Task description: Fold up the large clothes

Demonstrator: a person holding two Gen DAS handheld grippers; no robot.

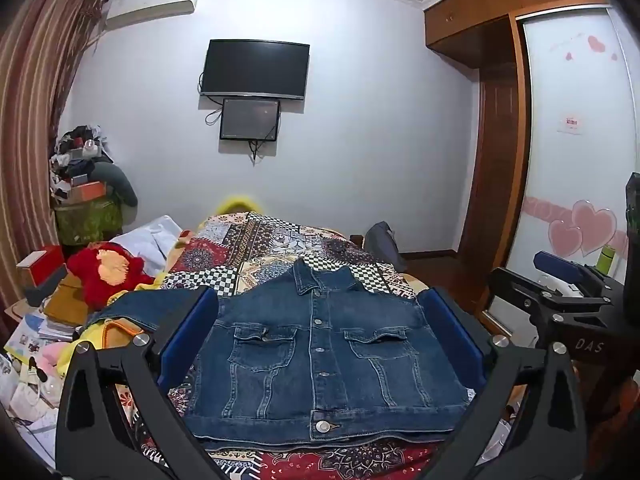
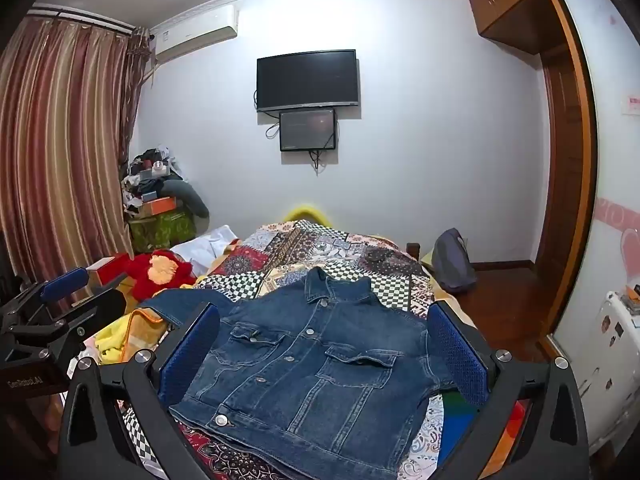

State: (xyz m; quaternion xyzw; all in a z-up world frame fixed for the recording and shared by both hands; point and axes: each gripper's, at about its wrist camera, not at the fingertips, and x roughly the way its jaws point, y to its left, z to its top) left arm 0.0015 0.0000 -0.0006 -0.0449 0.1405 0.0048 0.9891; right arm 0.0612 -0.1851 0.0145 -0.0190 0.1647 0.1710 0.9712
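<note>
Both sets of jaws stood wide apart, holding nothing. The left gripper [image 1: 320,336] and the right gripper [image 2: 324,348] each framed the denim jacket [image 1: 320,356], which lay buttoned and front-up between the blue pads, flat on the patchwork bedspread [image 1: 280,240], collar toward the far wall.

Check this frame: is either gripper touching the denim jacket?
Cannot tell. In both wrist views the open blue pads frame the denim jacket on the patchwork quilt, overlapping its edges in the image, but neither view plainly shows contact or a gap.
</note>
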